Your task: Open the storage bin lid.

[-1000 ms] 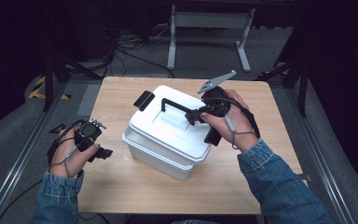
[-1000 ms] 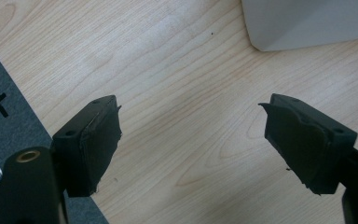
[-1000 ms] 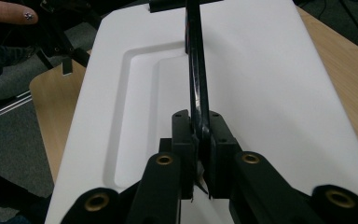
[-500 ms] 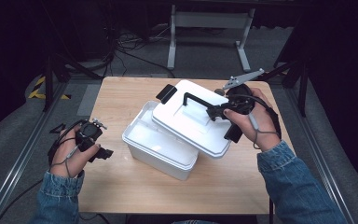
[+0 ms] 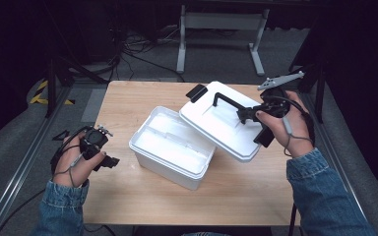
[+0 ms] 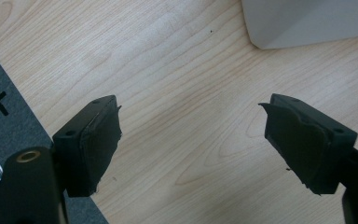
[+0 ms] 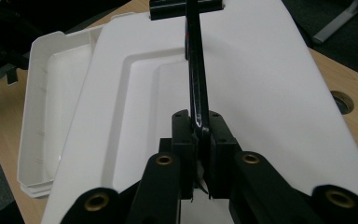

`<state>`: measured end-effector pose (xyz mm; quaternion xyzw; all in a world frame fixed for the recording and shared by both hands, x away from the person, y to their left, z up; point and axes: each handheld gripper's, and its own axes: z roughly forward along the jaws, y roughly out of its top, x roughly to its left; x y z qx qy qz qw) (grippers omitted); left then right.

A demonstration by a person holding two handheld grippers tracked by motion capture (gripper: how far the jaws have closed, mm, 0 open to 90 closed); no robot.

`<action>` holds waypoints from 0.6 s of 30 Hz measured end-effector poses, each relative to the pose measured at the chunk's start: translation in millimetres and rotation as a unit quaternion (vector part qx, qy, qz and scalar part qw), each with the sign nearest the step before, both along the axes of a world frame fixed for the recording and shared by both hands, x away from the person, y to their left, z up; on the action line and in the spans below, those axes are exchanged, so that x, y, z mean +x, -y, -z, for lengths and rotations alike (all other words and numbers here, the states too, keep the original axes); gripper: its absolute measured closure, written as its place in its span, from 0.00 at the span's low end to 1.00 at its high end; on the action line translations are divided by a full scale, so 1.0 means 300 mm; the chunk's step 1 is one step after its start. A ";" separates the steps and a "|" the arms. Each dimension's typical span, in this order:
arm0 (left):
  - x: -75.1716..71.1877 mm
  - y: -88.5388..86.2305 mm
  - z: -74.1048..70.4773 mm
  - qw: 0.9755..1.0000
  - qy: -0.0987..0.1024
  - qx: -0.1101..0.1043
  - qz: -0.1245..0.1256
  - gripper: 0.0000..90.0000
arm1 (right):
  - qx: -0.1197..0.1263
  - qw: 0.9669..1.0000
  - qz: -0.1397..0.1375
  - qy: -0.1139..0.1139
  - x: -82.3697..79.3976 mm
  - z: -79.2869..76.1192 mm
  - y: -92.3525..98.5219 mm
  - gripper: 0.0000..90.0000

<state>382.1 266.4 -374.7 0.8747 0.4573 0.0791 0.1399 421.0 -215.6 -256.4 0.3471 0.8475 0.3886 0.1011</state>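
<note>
Right gripper (image 5: 243,115) clamped tight on the black handle (image 7: 196,70) of the white lid (image 5: 221,123), pads pinching the bar right at its near end. Lid hanging tilted off those jaws, lower edge overlapping the rim of the open white box (image 5: 172,147) just beyond. Left gripper (image 6: 191,140) spread wide over bare wooden table (image 6: 177,70), nothing between the pads, box corner up ahead.

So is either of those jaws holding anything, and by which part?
The right gripper holds the white lid by its black handle; the left gripper holds nothing.
</note>
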 end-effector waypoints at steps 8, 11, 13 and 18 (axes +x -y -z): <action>0.000 0.001 0.001 1.000 -0.002 0.000 -0.001 0.21 | 0.001 0.999 0.033 -0.003 0.027 0.012 0.084 0.95; 0.001 0.001 0.002 1.000 -0.002 0.002 0.000 0.21 | 0.002 0.999 0.050 -0.002 0.039 0.022 0.117 0.95; 0.001 0.001 0.002 1.000 -0.002 0.002 -0.001 0.21 | 0.003 0.998 0.061 -0.004 0.048 0.034 0.139 0.95; -0.003 -0.001 0.003 1.000 -0.001 0.000 0.000 0.21 | 0.001 0.997 0.079 -0.010 0.072 0.061 0.179 0.95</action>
